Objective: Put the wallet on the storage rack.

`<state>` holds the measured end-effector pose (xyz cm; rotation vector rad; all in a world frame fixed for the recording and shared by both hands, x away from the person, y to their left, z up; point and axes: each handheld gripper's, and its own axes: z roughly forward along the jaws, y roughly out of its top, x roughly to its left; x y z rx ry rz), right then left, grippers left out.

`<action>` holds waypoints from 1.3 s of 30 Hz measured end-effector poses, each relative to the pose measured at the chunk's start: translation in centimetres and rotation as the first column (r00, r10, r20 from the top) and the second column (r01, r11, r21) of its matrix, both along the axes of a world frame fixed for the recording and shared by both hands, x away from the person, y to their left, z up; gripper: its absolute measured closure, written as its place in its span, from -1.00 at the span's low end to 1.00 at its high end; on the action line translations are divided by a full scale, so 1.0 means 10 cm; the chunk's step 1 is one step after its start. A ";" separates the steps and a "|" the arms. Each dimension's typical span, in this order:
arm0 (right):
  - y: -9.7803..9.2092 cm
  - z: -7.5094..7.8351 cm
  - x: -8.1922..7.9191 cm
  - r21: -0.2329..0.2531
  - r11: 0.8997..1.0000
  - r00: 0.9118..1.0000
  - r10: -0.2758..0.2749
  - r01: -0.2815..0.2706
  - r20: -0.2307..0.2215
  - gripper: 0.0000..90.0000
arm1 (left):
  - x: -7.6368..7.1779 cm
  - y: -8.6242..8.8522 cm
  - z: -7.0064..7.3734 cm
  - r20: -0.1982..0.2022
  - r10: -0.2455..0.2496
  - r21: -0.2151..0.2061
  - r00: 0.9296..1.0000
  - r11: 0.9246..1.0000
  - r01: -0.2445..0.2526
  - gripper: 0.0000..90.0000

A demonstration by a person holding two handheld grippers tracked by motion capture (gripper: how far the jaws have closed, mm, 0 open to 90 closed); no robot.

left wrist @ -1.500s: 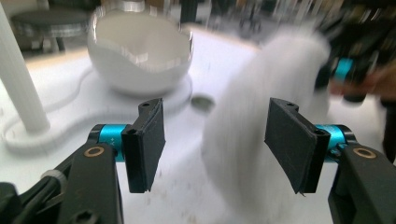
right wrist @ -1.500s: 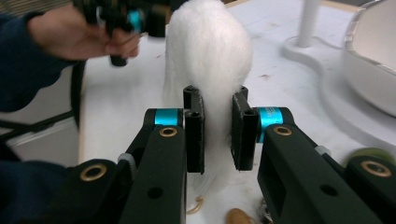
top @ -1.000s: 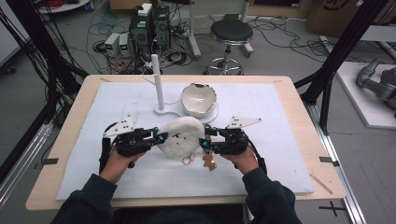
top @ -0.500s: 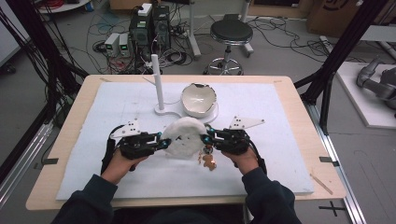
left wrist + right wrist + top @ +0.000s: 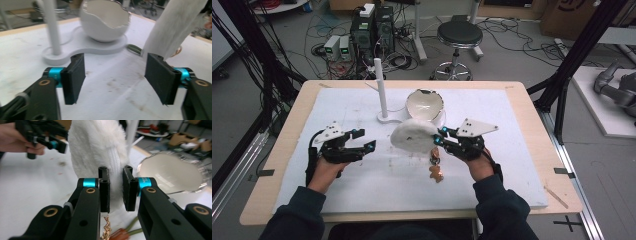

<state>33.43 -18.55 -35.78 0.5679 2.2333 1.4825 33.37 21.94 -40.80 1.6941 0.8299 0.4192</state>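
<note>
Meanwhile, right tool (image 5: 116,188) pinches furry pouch (image 5: 414,136) (left tool (image 5: 360,141) spread) beside eggshell bowl (image 5: 426,103).

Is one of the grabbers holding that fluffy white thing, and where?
Yes. The right gripper pinches the fluffy white fur pouch at its white zipper edge. The left gripper is open, holding nothing.

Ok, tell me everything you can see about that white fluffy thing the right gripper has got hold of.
The fluffy pouch is white, round and plush, with a white zipper running along its edge. The right gripper pinches that zippered edge and holds the pouch raised, just in front of the eggshell-shaped bowl. A gold chain with a brownish charm dangles below it toward the mat. The left gripper is open and apart from it.
</note>
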 end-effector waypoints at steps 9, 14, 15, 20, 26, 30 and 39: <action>0.06 0.42 0.31 -0.034 0.998 0.995 -0.056 0.059 0.079 0.76 | 0.04 0.14 -0.05 -0.029 0.047 -0.019 0.998 0.999 -0.048 -0.43; 0.14 0.62 0.60 -0.065 0.995 0.992 -0.069 0.076 0.108 0.76 | 0.04 0.14 -0.06 -0.018 0.066 -0.014 0.998 0.998 -0.066 -0.51; 0.15 0.64 0.64 -0.078 0.994 0.991 -0.071 0.080 0.113 0.76 | 0.04 0.15 -0.06 -0.016 0.071 -0.011 0.997 0.997 -0.071 -0.55; 0.21 0.68 0.88 -0.139 0.985 0.983 -0.082 0.104 0.162 0.76 | 0.05 0.16 -0.08 -0.015 0.069 -0.004 0.997 0.998 -0.069 -0.57; 0.21 0.60 1.08 -0.212 0.968 0.977 -0.097 0.137 0.190 0.76 | 0.05 0.15 -0.08 -0.020 0.069 0.001 0.997 0.998 -0.069 -0.56; 0.18 0.54 1.12 -0.284 0.946 0.972 -0.093 0.153 0.213 0.76 | 0.05 0.16 -0.08 -0.031 0.071 -0.011 0.997 0.997 -0.071 -0.57; 0.17 0.37 1.10 -0.402 0.898 0.960 -0.070 0.180 0.272 0.76 | 0.05 0.16 -0.07 -0.038 0.084 -0.008 0.996 0.996 -0.084 -0.56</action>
